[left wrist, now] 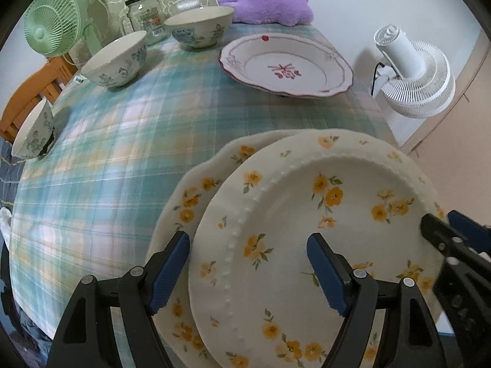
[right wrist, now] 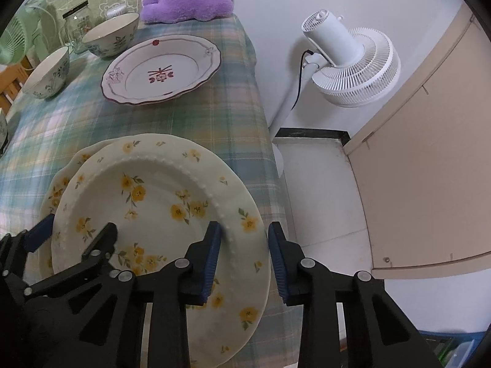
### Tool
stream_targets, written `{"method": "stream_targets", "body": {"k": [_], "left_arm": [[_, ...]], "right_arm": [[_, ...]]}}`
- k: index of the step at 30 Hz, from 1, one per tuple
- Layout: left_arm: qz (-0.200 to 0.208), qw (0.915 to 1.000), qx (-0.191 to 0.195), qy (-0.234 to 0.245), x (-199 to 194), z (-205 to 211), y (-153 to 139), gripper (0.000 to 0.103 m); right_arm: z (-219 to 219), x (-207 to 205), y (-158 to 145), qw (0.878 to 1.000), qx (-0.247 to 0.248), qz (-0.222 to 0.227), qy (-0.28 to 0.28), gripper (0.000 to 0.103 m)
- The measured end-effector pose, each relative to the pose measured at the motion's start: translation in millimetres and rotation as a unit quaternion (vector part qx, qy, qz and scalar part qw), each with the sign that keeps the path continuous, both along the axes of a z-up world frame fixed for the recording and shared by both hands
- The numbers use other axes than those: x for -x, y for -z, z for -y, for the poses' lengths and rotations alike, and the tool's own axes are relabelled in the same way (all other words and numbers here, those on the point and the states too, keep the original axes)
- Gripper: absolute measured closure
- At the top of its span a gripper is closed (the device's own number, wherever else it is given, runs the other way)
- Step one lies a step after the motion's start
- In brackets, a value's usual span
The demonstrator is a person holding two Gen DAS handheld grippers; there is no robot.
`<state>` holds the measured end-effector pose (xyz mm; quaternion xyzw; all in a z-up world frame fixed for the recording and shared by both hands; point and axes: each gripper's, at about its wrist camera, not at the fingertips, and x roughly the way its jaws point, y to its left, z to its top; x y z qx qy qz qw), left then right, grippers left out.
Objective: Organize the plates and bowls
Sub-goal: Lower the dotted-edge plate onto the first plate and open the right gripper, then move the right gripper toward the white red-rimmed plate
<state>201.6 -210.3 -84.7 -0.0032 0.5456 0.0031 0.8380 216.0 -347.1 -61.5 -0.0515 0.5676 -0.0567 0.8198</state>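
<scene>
A cream plate with yellow flowers and a beaded ring lies on a second, scalloped yellow-flower plate at the table's near right corner. My left gripper is open, its jaws straddling the top plate's left rim; it also shows in the right wrist view. My right gripper is open astride the top plate's right rim; its tip shows in the left wrist view. A red-pattern plate and three blue-flower bowls stand farther back.
The plaid tablecloth covers the table. A glass jar, a green fan and a purple plush sit at the far end. A white fan stands right of the table edge, beside a beige cabinet.
</scene>
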Motion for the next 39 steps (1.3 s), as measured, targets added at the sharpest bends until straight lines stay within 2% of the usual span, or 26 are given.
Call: {"method": "stream_targets", "body": {"k": [9, 23, 32, 33, 34, 39], "left_arm": [[-0.001, 0.9996, 0.025, -0.010, 7, -20, -6, 0.023], [-0.006, 0.9998, 0.010, -0.017, 11, -25, -8, 0.023], [0.003, 0.9997, 0.015, -0.019, 15, -34, -21, 0.021], [0.006, 0.9997, 0.014, -0.017, 15, -35, -23, 0.021], [0.010, 0.9998, 0.014, -0.014, 15, -37, -27, 0.021], [0.037, 0.9990, 0.023, -0.006, 15, -55, -49, 0.018]], "right_arm": [[-14, -6, 10, 1.000, 0.000, -0.004, -0.014, 0.068], [-24, -9, 15, 1.000, -0.003, 0.012, -0.024, 0.064], [-18, -5, 3, 0.998, -0.058, 0.018, -0.017, 0.060], [-21, -3, -1, 0.998, -0.060, 0.022, -0.019, 0.057], [-23, -1, -5, 0.997, -0.063, 0.028, -0.019, 0.049], [-32, 9, -34, 0.996, -0.066, 0.066, -0.004, 0.039]]}}
